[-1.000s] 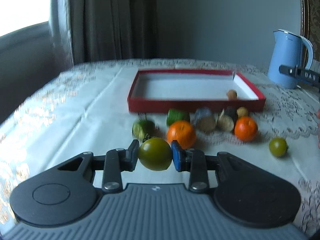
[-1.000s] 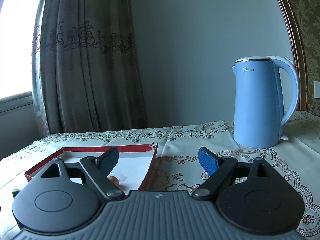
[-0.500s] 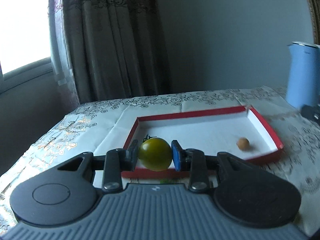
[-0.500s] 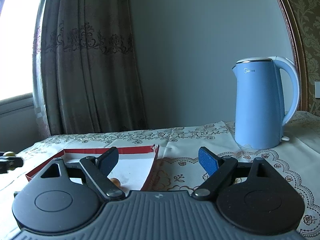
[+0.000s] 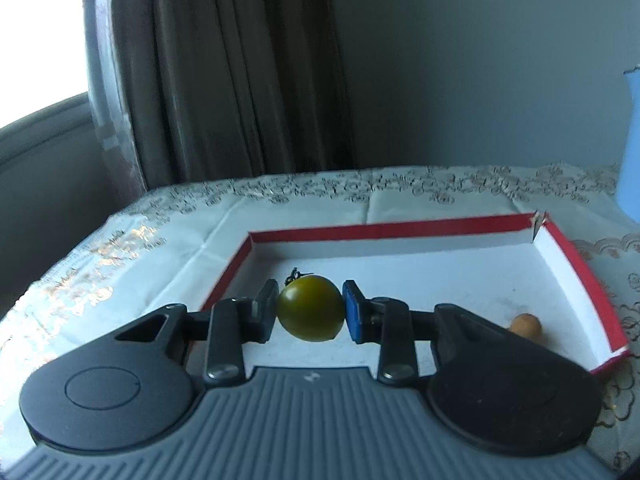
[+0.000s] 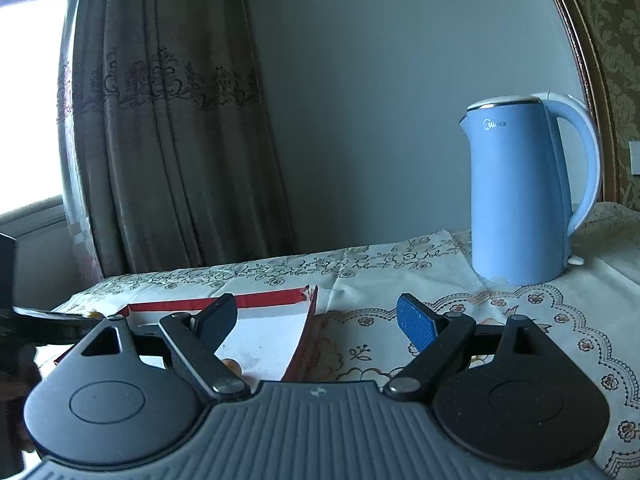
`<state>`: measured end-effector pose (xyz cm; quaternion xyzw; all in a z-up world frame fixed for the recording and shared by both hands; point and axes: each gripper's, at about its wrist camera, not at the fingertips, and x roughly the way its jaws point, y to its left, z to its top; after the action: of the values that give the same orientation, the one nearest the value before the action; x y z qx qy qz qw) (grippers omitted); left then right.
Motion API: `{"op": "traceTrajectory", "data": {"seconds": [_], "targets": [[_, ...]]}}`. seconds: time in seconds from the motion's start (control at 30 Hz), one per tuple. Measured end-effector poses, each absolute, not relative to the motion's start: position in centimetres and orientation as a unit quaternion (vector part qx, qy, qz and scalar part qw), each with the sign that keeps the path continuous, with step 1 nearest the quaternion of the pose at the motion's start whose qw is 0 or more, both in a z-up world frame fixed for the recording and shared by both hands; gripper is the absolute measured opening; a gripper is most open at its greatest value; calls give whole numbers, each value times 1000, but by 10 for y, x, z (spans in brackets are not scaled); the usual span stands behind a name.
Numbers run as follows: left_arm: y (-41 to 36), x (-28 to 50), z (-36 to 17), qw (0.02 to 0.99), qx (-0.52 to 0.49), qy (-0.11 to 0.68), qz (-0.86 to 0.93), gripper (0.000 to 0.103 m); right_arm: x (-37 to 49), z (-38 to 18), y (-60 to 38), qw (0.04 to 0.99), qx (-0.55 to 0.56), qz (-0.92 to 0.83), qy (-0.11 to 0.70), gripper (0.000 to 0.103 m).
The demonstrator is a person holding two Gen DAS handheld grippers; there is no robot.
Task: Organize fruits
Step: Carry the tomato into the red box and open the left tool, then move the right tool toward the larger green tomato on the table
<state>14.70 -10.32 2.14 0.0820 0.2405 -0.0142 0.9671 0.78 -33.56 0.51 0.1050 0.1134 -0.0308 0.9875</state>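
1. One left gripper (image 5: 311,310) is clamped on one green tomato (image 5: 311,308), held above the white floor of the tray.
2. One red-walled tray (image 5: 420,227) lies on the patterned tablecloth (image 5: 120,248); one small brown fruit (image 5: 525,325) rests inside near its right wall.
3. One right gripper (image 6: 316,320) has jaws spread apart, with nothing between them.
4. One blue kettle (image 6: 520,196) stands upright on the cloth, right of the tray.

Daylight floods in from the window (image 5: 36,32) at far left, blown out to white in both views. The room is otherwise dim and bluish (the curtain (image 6: 172,128) half in shadow). Fisheye bending curves the edges; the left view is slightly soft.
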Motion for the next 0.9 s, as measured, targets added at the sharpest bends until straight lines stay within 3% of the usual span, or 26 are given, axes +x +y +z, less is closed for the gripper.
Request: {"op": "traceTrajectory", "data": {"seconds": [0.23,0.27,0.3,0.33,0.6,0.8,0.9], "targets": [[-103,159,9,961,77,265,-25,36,9,5,-332,987,105,-21,118,87],[-103,160,9,961,78,265,-24,45,9,5,-331,987,103,-20,119,87],[-103,160,9,961,77,265,-25,73,9,5,-331,987,102,-21,120,87],[-103,158,10,963,74,259,-22,90,10,5,-331,987,102,-21,121,87],[-105,137,19,969,90,228,-24,92,10,2,-334,987,101,-27,124,87],[-74,90,36,978,71,195,-31,103,8,2,-332,988,94,-24,122,87],[-47,54,39,982,63,173,-34,103,8,1,-329,988,87,-18,127,87]]}}
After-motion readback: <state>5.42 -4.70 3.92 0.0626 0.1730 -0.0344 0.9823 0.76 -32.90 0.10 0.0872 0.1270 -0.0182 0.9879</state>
